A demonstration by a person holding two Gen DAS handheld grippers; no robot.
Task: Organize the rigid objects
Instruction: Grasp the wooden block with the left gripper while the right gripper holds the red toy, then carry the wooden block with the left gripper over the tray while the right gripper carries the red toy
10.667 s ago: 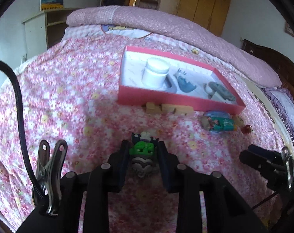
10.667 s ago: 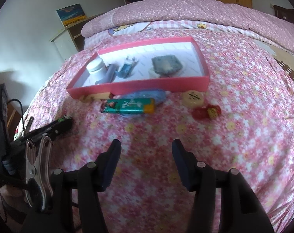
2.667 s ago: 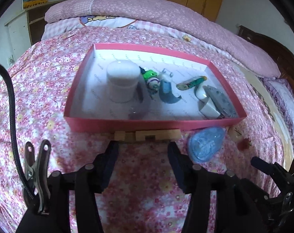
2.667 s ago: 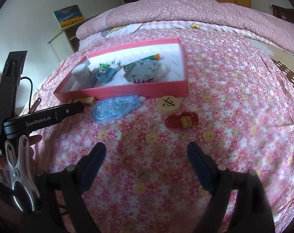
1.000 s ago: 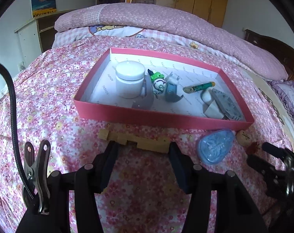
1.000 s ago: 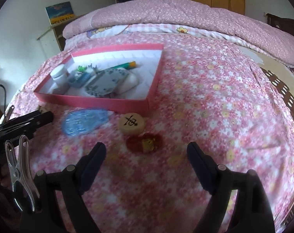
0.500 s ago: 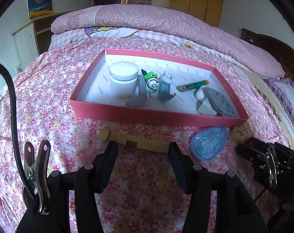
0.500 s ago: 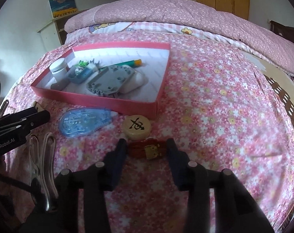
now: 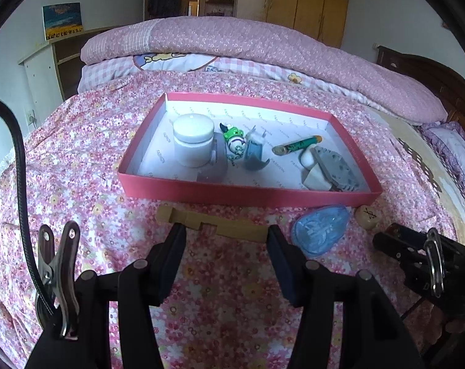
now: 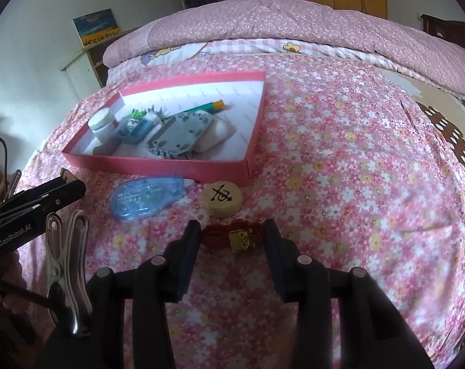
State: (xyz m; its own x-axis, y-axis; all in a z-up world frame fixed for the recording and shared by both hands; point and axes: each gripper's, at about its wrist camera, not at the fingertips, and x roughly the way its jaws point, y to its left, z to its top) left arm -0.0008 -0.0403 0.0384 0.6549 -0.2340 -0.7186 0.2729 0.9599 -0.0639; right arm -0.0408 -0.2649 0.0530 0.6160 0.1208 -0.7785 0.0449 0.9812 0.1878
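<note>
Red toy: a small red toy (image 10: 229, 237) with a yellow face lies on the flowered bedspread (image 10: 340, 169), directly between the right gripper (image 10: 232, 236) pads.
Long axis: it runs across, pad to pad, so the jaws meet its two ends.
Right jaws: clenched on the red toy after having just been closing; both pads appear to touch it.
Left jaws: the left gripper (image 9: 226, 240) is released and empty, poised just short of the wooden block (image 9: 214, 225).
Nearer hand: right, by far.
Destination: pink tray (image 10: 158, 163) lies ahead and left, past the round wooden piece (image 10: 221, 199) and the blue tape dispenser (image 10: 146, 197).
Next move, judged: lift, then carry over the near rim.
</note>
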